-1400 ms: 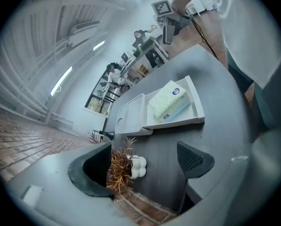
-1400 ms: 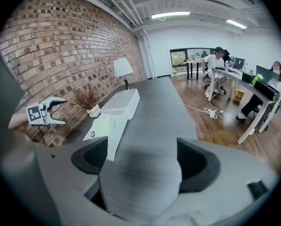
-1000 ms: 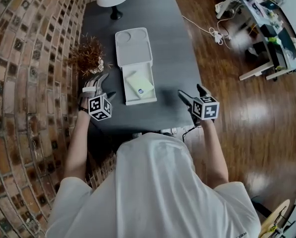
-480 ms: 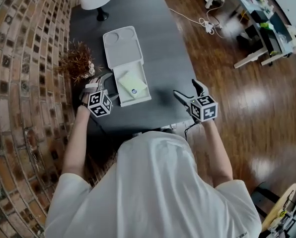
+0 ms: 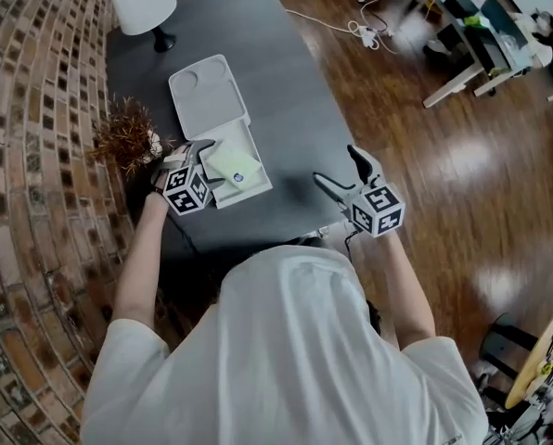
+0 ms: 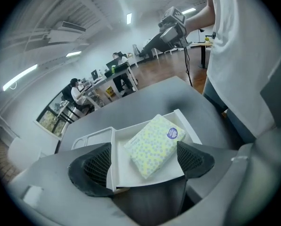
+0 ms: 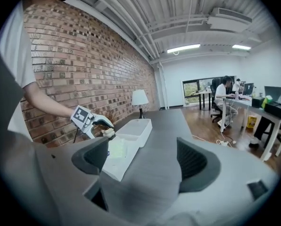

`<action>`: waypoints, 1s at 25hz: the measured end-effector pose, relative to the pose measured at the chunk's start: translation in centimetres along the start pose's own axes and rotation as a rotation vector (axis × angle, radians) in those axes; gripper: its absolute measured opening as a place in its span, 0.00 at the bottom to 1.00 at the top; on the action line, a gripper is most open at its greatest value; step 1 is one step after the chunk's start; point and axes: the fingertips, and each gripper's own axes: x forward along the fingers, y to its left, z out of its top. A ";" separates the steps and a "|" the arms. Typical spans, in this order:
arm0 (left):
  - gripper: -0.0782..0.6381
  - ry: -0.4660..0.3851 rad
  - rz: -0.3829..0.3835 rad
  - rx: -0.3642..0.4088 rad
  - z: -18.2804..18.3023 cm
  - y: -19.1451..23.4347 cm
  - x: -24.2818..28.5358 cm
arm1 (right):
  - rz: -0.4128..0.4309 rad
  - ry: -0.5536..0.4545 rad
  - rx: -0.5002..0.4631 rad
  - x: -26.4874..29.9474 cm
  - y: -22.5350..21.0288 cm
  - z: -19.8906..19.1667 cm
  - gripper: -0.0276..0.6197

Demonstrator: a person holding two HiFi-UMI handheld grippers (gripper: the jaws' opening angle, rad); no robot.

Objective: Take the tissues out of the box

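Fingers of the left gripper point(image 5: 207, 163) stand spread, and its own view frames the near end of the open white box point(image 5: 246, 193) between them. I cannot tell whether the pads touch the box walls. The tissue pack point(image 5: 235, 163), pale yellow-green with a round purple sticker, lies flat in the box tray just beyond the fingertips, nearer the right-hand finger. The hinged lid point(image 5: 207, 91) lies open on the dark surface point(image 5: 286, 91) farther ahead. A dried plant point(image 5: 126, 135) sits just outside the left-hand finger. The right gripper point(image 5: 337, 165) has its fingers spread too, with only bare surface between them; the box lies well off to their left.
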 end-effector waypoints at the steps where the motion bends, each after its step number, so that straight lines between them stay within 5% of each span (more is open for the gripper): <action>1: 0.73 -0.011 -0.018 0.005 0.3 0.0 0.3 | -0.007 -0.021 0.000 -0.3 0.1 0.3 0.76; 12: 0.73 -0.003 -0.190 0.182 1.9 -1.1 2.6 | -0.059 -0.071 -0.014 -2.5 1.0 1.6 0.76; 25: 0.94 0.142 -0.376 0.438 1.1 -3.7 5.3 | -0.102 -0.112 -0.014 -4.8 0.5 2.6 0.76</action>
